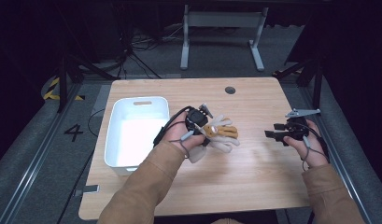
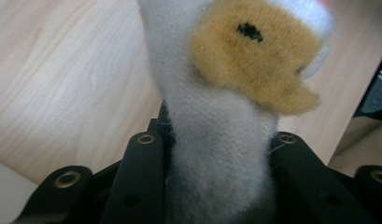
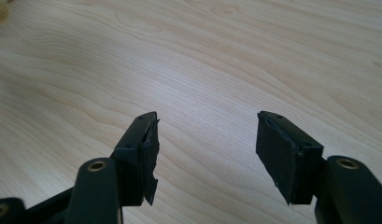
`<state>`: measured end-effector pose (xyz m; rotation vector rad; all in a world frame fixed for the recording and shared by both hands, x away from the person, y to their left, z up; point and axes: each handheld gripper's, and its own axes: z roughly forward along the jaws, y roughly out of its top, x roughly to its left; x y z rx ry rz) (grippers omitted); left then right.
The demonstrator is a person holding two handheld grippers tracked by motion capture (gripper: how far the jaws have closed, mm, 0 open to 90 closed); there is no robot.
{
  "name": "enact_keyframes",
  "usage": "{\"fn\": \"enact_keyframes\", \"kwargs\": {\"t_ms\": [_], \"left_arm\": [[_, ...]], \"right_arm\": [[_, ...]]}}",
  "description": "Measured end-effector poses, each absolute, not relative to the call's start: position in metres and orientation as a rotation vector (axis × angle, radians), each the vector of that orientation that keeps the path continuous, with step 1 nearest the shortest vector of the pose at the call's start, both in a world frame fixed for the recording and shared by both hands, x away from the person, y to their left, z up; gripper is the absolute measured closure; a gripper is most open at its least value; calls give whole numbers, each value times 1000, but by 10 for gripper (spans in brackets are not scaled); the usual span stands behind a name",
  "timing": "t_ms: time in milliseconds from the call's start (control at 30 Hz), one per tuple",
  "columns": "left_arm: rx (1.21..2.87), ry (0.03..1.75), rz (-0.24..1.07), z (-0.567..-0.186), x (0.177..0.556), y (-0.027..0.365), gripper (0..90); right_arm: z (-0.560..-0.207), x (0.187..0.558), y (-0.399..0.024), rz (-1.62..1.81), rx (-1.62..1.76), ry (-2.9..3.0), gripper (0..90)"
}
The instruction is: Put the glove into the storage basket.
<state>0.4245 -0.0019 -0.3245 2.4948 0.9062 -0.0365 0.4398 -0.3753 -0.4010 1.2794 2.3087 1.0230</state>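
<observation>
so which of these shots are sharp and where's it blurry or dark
High view: the table is evenly lit, the surrounding floor falls into deep shadow. Left gripper view: the plush toy sits so close that its fuzzy top is soft and out of focus. Right gripper view: the wood grain is crisp, with a pale sheen ahead of the right gripper.

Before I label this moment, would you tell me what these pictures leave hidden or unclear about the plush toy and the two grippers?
- Plush toy, left gripper view: its top is cut off by the edge, too close to tell its shape.
- Plush toy, high view: small, partly under the left gripper; its kind is unclear.
- White bin, high view: glare washes out its floor.
- Right gripper, high view: the jaw gap is too small to judge.
</observation>
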Motion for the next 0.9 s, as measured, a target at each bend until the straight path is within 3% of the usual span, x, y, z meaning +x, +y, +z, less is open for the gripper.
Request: {"fn": "enact_keyframes", "kwargs": {"t_ms": [200,500,900], "left_arm": [[2499,972,-36,-316,437,-7,690],[2483,1057,-15,-306,442,-8,689],[2419,1161,21,-295,436,12,688]], "right_arm": [[-400,438,-381,1007,1318,2324,427],[-405,439,-386,973,1365,2361,537],[-412,450,-373,1083,1387,2312,519]]}}
